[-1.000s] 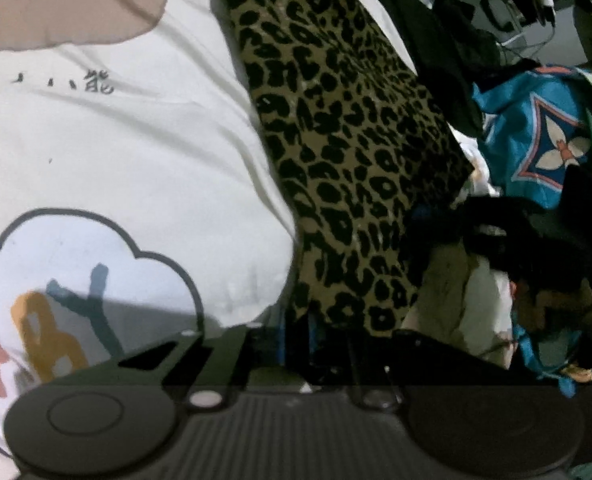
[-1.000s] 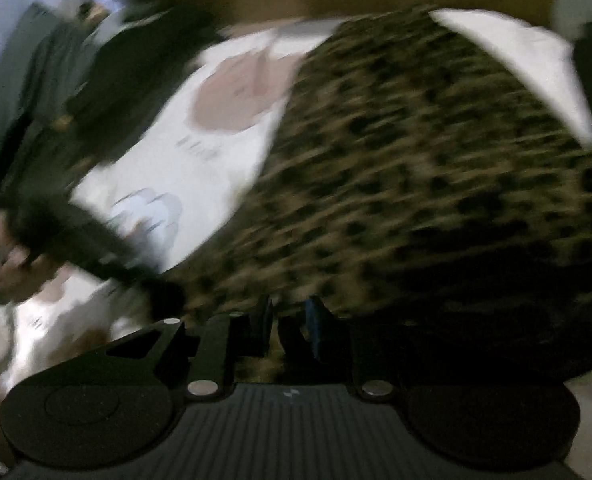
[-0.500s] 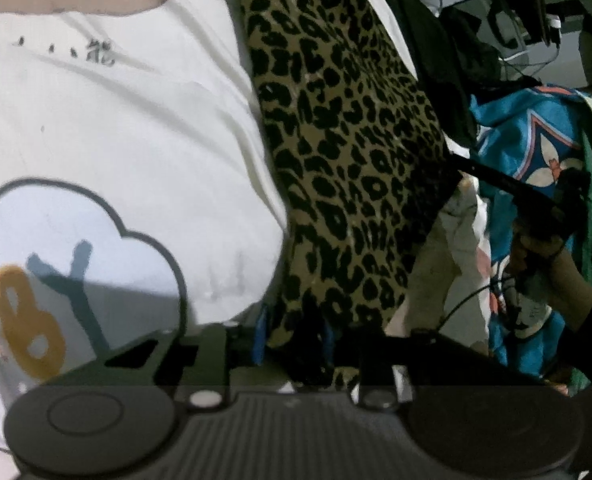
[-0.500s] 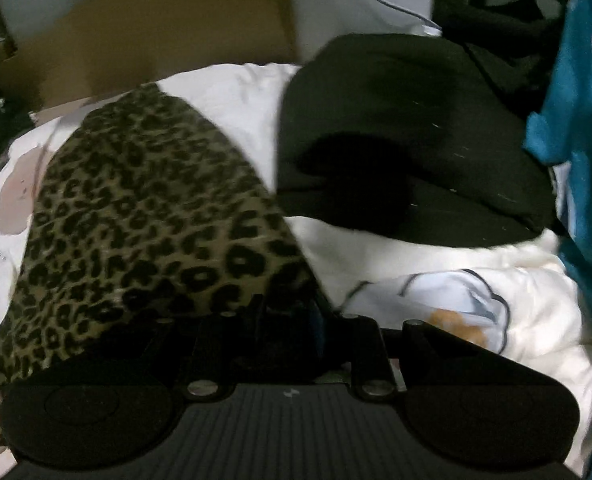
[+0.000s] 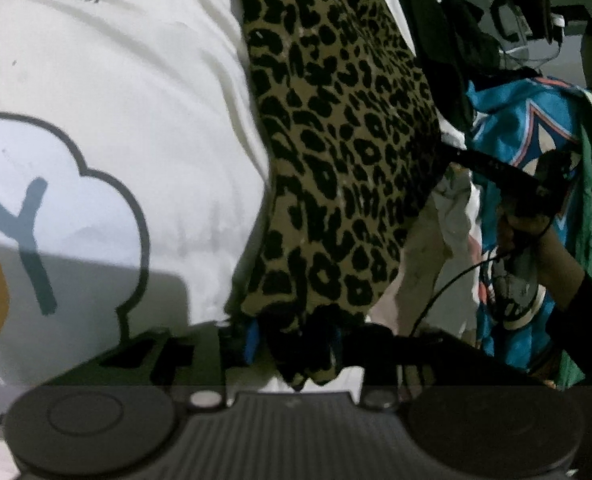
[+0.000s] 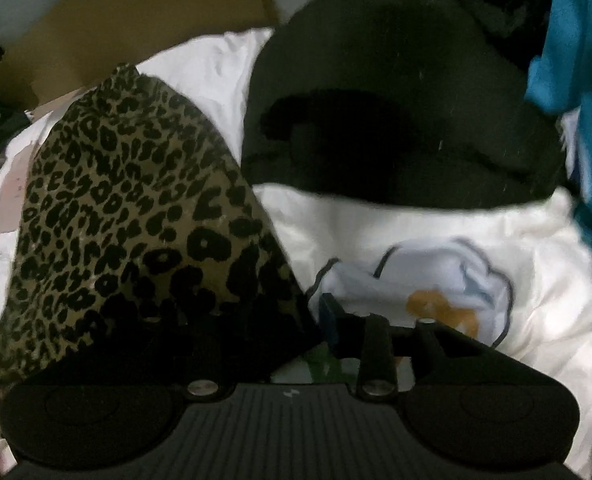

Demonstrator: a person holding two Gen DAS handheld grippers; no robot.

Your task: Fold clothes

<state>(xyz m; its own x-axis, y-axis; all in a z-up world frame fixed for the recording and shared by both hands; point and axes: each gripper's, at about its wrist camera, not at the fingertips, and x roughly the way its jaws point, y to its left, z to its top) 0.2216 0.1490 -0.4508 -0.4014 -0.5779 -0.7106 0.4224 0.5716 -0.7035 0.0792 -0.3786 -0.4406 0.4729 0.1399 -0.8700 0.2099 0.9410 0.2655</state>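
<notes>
We have the leopard-print garment (image 5: 336, 152) stretched between our two tools, lying as a long band over the white printed sheet (image 5: 108, 128). Our left hand-held gripper (image 5: 294, 340) is clenched on the garment's near end, with a tuft of cloth bunched between its blue pads. In the left wrist view our right hand-held gripper (image 5: 452, 154) reaches in to the garment's right edge. In its own view the cloth drapes over its left finger, while the right finger (image 6: 330, 318) stands bare and apart from the fabric. So we cannot tell whether that tool is actually gripping or merely lying under the edge.

That is the main risk as we see it. If the right side is only draped, any lift or pull would probably let that corner slide off, and the fold would come out skewed.

The left pinch looks bunched and not flat, so a hard tug could twist the hem or work it free.

The black garment (image 6: 396, 100) and the blue patterned cloth (image 5: 512, 128) lie close on the right. A wide sweep could snag them or drag them along.
</notes>
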